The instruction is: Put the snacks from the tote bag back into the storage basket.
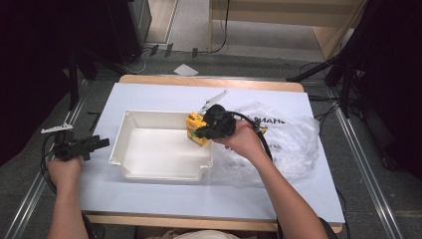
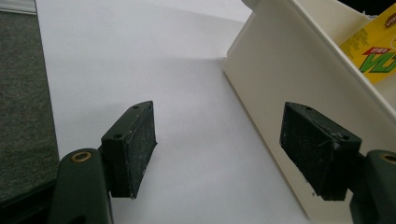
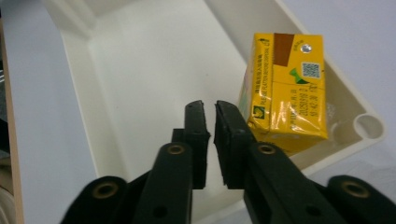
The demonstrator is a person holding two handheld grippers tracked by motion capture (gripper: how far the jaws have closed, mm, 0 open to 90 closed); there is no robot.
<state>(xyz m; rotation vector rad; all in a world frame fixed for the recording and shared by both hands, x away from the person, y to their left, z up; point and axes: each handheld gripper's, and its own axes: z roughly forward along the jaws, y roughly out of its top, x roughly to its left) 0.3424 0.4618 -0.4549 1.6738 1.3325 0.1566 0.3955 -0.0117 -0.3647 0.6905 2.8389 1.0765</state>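
One yellow carton stood in one white tray, far-right corner; right gripper nearly closed, empty; left gripper open; one plastic bag right.

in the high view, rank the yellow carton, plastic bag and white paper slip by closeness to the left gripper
1. Yellow carton, at the tray's far right corner, nearest.
2. Paper slip, on the floor beyond the table's far edge.
3. Plastic bag, on the table's right side, farthest from the left gripper.

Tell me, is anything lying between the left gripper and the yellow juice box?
Yes. In the high view, the white tray sits between the left gripper and the yellow juice box: its near wall and bare floor. The box stands at its far right corner.
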